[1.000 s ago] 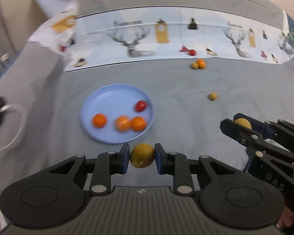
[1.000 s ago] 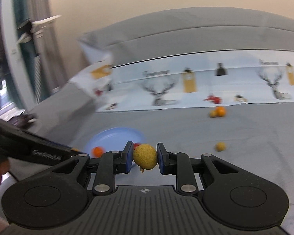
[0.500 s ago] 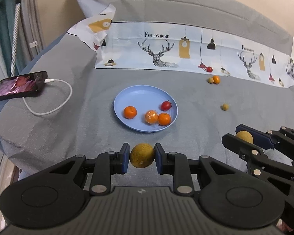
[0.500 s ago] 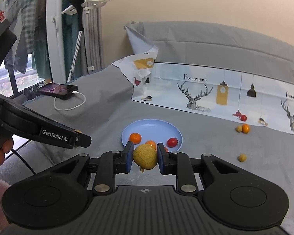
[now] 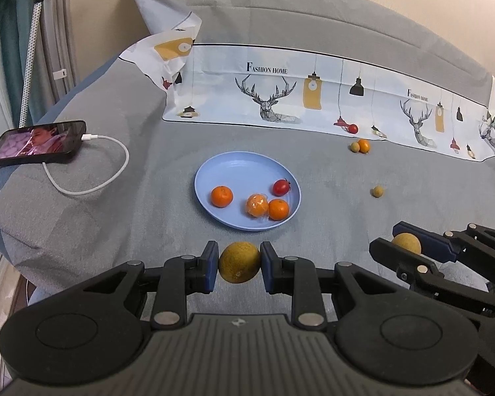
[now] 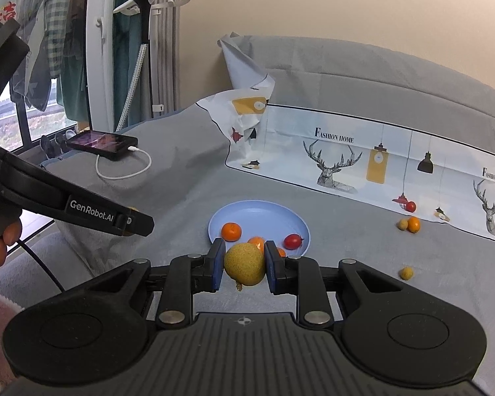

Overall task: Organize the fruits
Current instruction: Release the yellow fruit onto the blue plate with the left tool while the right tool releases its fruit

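Left wrist view: left tool (image 5: pixel 239 267) clamped on a yellow-green fruit (image 5: pixel 239 266), above the bed (image 5: pixel 148 171) just short of the blue plate (image 5: pixel 234 171) near its middle. Right tool (image 6: pixel 244 265) clamped on a second yellow-green fruit (image 6: pixel 244 264), possibly a pear.

A home bedroom. A bed (image 5: pixel 122 171) covered in grey fabric fills the view, with a phone (image 5: pixel 38 143) charging near its left edge. Beyond that edge, curtains (image 6: pixel 128 66), a garment steamer (image 6: pixel 145 10) and clothes (image 6: pixel 46 23) hanging by a window (image 6: pixel 13 118) show a lived-in room.
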The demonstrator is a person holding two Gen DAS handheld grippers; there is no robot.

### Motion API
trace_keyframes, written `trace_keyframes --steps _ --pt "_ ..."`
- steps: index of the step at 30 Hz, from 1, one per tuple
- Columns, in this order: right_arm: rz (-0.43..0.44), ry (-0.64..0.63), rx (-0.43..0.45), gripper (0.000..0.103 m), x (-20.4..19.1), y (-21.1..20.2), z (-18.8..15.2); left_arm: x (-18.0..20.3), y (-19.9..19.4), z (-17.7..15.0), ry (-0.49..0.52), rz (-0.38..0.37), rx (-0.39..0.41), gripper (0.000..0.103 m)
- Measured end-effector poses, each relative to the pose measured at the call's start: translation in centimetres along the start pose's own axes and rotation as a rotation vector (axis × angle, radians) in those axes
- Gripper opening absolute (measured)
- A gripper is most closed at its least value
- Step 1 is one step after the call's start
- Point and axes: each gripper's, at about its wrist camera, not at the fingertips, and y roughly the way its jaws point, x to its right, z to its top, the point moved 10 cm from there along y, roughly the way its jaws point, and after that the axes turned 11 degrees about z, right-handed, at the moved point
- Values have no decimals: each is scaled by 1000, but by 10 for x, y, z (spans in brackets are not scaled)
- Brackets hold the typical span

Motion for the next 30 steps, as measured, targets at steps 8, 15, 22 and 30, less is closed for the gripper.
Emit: trace_keyframes --steps 8,15,22,30 --pt "5 0 -18 27 1 7 -1 0 7 2 -3 0 -11 30" --pt "6 8 -35 27 2 14 -2 -1 15 4 -8 -6 -24 30" --pt "6 23 -57 27 9 25 -2 -5 29 14 -27 -3 -39 30" --pt "-9 54 -79 27 29 52 0 -6 60 36 -27 14 -52 30"
